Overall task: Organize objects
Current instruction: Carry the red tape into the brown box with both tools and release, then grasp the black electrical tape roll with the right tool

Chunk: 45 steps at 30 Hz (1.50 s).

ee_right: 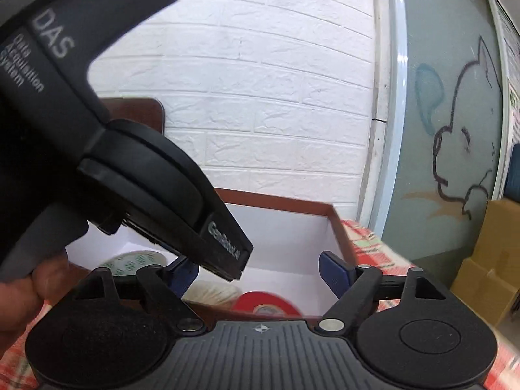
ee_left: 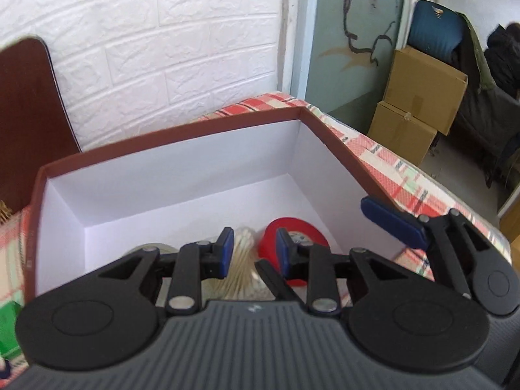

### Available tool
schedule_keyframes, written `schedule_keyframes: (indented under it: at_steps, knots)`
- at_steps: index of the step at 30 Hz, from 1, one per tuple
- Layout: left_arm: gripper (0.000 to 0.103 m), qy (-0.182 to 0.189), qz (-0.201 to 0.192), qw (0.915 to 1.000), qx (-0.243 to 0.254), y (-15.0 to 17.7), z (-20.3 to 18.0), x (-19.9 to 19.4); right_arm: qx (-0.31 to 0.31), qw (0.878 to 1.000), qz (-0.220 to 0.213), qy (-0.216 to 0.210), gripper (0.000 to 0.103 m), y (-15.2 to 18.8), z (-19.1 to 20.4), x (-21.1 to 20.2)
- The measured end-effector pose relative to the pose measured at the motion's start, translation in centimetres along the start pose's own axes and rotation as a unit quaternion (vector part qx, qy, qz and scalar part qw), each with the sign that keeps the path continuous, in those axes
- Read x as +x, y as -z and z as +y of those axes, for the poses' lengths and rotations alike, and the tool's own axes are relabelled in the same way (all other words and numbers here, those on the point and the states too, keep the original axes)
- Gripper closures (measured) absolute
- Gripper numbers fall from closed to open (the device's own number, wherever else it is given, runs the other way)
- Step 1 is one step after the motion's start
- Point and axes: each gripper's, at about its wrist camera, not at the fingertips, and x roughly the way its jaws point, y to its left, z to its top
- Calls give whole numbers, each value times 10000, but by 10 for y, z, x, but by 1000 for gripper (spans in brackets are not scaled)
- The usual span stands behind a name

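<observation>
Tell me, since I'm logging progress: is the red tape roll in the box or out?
In. The red tape roll lies on the white floor of the brown-rimmed box, beside the cotton swabs.

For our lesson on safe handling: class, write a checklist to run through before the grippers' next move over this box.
1. Box open on top: ok.
2. Red tape roll lies inside the box: ok.
3. Right gripper open, nothing between its fingers: ok.
4. Left gripper free of the cotton swabs: cannot tell.
5. Bare floor left in the box: ok.
</observation>
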Motion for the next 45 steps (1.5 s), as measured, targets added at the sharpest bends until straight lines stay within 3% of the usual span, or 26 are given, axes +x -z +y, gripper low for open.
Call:
schedule_keyframes:
  at_steps: [4,8,14,17,21,34,38,42,45]
  knots:
    - [72,-38,-285,9995,131,11,3,-33,152,9998,-131,67,26,5,7,-25]
    - [72,-63,-444,9990,68,37,9,-68,464,9988,53,-161,26,15,9,-49]
    - [72,-437,49,9989,-156,95,33,-87,739,9895,964,-785,27,46,48,-58]
    - [72,-792,491,9948,-407,125,56,-86,493,9842,1325,-1064,29,56,76,-59]
    - [72,-1235,786,9866,-726,156,90,-92,143,9809,1418,-1327,30,57,118,-74]
    - [72,-1965,701,9645,-1618,218,179,-140,-716,9600,1811,-2010,29,64,225,-89]
    - [70,-2240,560,9528,-1971,240,216,-158,-1044,9515,1758,-2298,29,63,264,-90]
    - [60,-2700,394,9301,-2460,271,267,-178,-1332,9425,1634,-2595,31,60,299,-87]
    - [60,-3193,278,9114,-2580,288,299,-191,-1551,9346,1500,-2828,31,56,327,-83]
